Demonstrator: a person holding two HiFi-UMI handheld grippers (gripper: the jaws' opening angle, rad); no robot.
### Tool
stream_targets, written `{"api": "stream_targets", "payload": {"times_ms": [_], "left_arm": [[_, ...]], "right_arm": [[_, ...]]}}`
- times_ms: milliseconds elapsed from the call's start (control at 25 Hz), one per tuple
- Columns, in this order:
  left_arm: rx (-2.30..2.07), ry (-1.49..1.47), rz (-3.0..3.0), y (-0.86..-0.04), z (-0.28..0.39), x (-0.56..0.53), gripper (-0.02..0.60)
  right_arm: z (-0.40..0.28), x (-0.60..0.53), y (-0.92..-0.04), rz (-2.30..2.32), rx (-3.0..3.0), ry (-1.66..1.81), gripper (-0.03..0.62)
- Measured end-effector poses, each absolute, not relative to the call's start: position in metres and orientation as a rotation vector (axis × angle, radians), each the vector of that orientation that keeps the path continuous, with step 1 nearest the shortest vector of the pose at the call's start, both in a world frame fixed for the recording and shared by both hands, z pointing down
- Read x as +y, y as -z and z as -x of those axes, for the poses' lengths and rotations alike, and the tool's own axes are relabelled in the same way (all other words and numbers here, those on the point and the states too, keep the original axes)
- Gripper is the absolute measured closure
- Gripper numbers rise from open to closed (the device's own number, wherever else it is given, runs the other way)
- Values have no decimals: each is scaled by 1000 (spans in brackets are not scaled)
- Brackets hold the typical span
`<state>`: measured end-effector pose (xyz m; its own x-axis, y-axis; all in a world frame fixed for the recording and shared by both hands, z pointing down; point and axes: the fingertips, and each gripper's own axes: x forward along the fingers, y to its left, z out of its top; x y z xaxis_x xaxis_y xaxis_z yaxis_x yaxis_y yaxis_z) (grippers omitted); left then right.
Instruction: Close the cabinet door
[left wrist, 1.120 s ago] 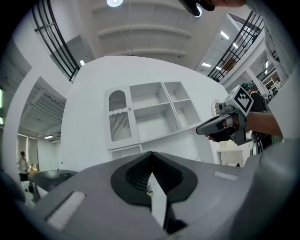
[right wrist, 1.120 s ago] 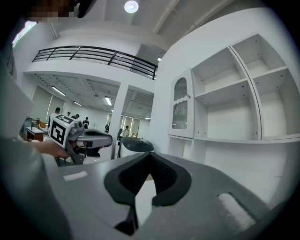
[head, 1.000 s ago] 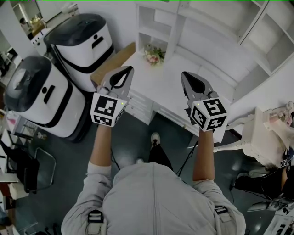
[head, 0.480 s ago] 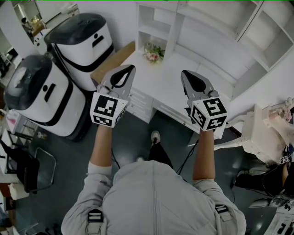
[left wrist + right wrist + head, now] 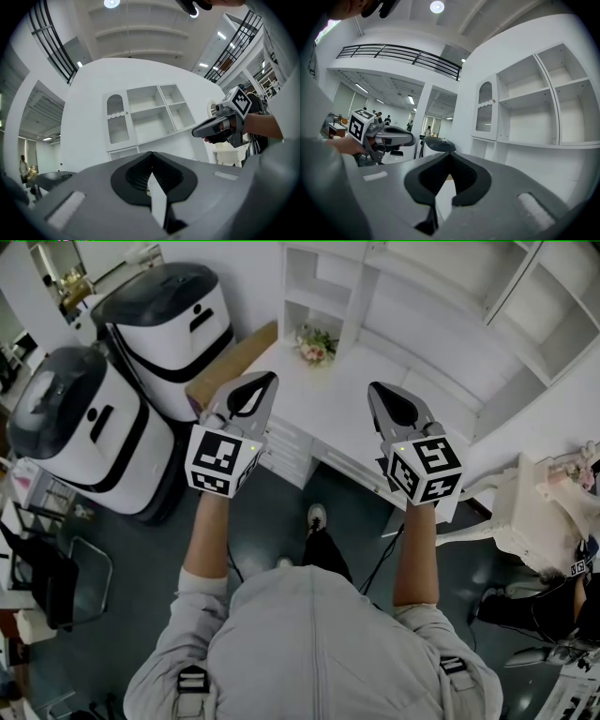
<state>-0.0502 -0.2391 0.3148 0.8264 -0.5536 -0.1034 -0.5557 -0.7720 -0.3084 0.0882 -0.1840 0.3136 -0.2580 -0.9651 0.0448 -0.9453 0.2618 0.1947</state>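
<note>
Two closed claws [image 5: 271, 377] [image 5: 372, 388], one cabinet [image 5: 360, 298]

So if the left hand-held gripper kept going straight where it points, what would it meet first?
Most likely the white shelf unit behind the desk. Nothing shows between it and the left hand-held gripper, though depth is unclear.

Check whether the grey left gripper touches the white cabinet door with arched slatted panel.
Apart. Left gripper view shows clear space between the left gripper and the cabinet door.
</note>
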Motion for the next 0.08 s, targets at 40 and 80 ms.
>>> {"api": "stream_targets", "payload": {"times_ms": [40, 80], "left_arm": [[842, -8, 2683, -316, 51, -240, 565], [845, -6, 2684, -316, 51, -241, 565]], "right_arm": [[-88, -185, -314, -1808, -2371, 190, 594], [-87, -185, -315, -1806, -2374, 188, 594]]}}
